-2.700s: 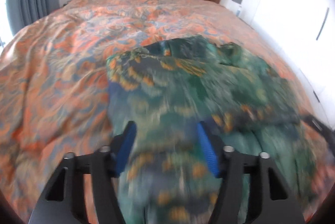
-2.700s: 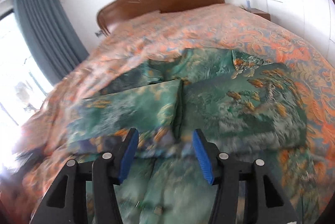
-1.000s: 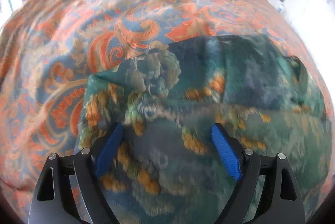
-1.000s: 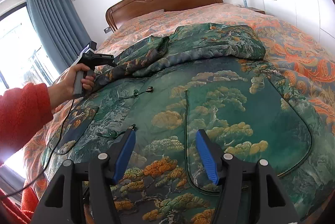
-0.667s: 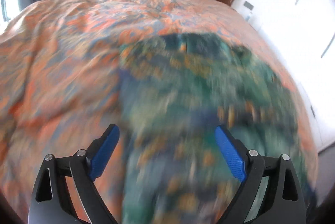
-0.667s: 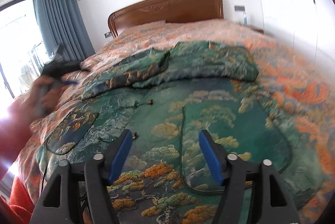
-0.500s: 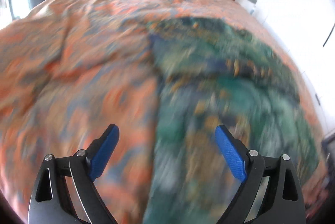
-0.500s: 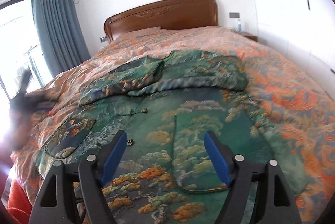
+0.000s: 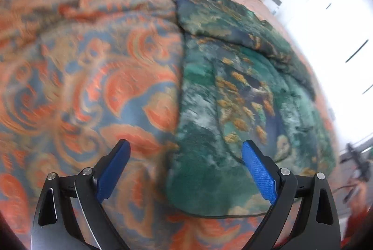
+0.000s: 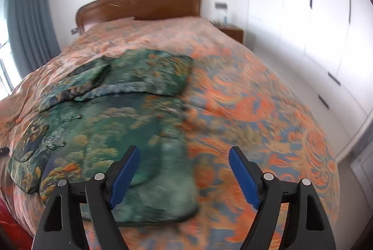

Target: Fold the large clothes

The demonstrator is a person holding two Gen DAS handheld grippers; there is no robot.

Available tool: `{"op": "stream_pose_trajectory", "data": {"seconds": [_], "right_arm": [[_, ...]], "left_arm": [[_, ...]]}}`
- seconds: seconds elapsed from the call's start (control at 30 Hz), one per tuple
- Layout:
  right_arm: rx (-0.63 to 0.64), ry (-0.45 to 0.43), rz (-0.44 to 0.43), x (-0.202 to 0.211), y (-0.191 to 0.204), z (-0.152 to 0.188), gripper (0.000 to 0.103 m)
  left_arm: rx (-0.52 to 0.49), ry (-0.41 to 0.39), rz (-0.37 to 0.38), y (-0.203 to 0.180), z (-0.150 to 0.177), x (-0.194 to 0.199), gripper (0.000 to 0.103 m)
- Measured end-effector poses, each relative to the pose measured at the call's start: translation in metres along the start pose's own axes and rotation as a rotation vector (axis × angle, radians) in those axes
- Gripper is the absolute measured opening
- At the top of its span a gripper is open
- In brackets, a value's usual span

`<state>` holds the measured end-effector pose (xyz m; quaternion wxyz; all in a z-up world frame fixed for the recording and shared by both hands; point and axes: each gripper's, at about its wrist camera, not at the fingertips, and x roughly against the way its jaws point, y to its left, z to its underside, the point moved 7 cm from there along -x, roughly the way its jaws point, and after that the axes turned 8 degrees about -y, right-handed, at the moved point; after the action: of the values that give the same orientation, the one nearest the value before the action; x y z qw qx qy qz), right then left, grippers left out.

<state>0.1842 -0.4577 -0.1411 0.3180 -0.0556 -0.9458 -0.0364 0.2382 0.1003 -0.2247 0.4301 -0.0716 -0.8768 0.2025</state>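
A large green garment (image 10: 112, 124) with gold tree patterns lies spread on the bed, its sleeves folded across the top. In the left wrist view the garment (image 9: 233, 91) fills the right half, its left edge and bottom hem corner near me. My left gripper (image 9: 186, 168) is open and empty, hovering over that lower left edge. My right gripper (image 10: 184, 170) is open and empty, above the garment's lower right corner. Both views are motion-blurred.
The bed has an orange and blue paisley cover (image 10: 256, 110) and a brown wooden headboard (image 10: 139, 5). A bedside table (image 10: 230, 31) and white wardrobes (image 10: 314, 16) stand on the right. A grey-blue curtain (image 10: 28, 16) hangs on the left.
Both grippers have swung outward and down, the left toward the garment's left edge, the right toward its right edge. Both stay open and empty.
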Motion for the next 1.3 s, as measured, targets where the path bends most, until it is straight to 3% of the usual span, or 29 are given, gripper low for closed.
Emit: {"op": "stream_pose_trajectory", "data": {"seconds": [0.07,0.17,0.23,0.33,0.53,0.6,0.63,0.7,0.73,0.77,0.8,0.87,1.0,1.3], "right_arm": [[-0.053,0.059,-0.013,-0.006,-0.018,0.005,0.080],[-0.096,0.146,-0.104,-0.017,-0.027,0.015,0.080],[-0.084,0.223,-0.172,-0.031,-0.020,0.027,0.080],[-0.069,0.296,-0.199,-0.050,-0.011,0.042,0.080],[-0.136,0.423,-0.336,-0.078,0.017,0.070,0.080],[-0.149,0.462,-0.379,-0.079,0.028,0.076,0.080],[-0.146,0.469,-0.383,-0.078,0.032,0.077,0.080],[-0.147,0.470,-0.392,-0.077,0.037,0.075,0.066],[-0.150,0.465,-0.396,-0.075,0.039,0.073,0.048],[-0.156,0.458,-0.399,-0.075,0.040,0.070,0.032],[-0.164,0.448,-0.399,-0.073,0.040,0.067,0.027],[-0.164,0.430,-0.395,-0.069,0.042,0.061,0.018],[-0.135,0.391,-0.379,-0.059,0.053,0.047,0.014],[-0.138,0.340,-0.400,-0.037,0.052,0.034,0.011]], "left_arm": [[-0.012,0.020,0.022,-0.005,0.005,-0.004,0.097],[-0.044,0.059,0.026,-0.010,0.012,-0.015,0.097],[-0.047,0.096,0.029,-0.014,0.018,-0.025,0.097],[-0.095,0.123,0.035,-0.026,0.025,-0.033,0.097],[-0.191,0.147,0.029,-0.047,0.038,-0.038,0.096],[-0.186,0.149,0.023,-0.048,0.038,-0.037,0.088],[-0.180,0.148,0.019,-0.048,0.037,-0.035,0.086],[-0.170,0.146,0.014,-0.046,0.035,-0.033,0.072],[-0.166,0.148,0.010,-0.045,0.034,-0.031,0.067],[-0.163,0.153,0.006,-0.044,0.033,-0.030,0.056],[-0.163,0.158,-0.002,-0.042,0.032,-0.028,0.039],[-0.164,0.158,-0.020,-0.039,0.029,-0.023,0.024],[-0.141,0.139,0.003,-0.038,0.022,-0.008,0.016],[-0.117,0.129,0.027,-0.040,0.024,0.008,0.013]]}}
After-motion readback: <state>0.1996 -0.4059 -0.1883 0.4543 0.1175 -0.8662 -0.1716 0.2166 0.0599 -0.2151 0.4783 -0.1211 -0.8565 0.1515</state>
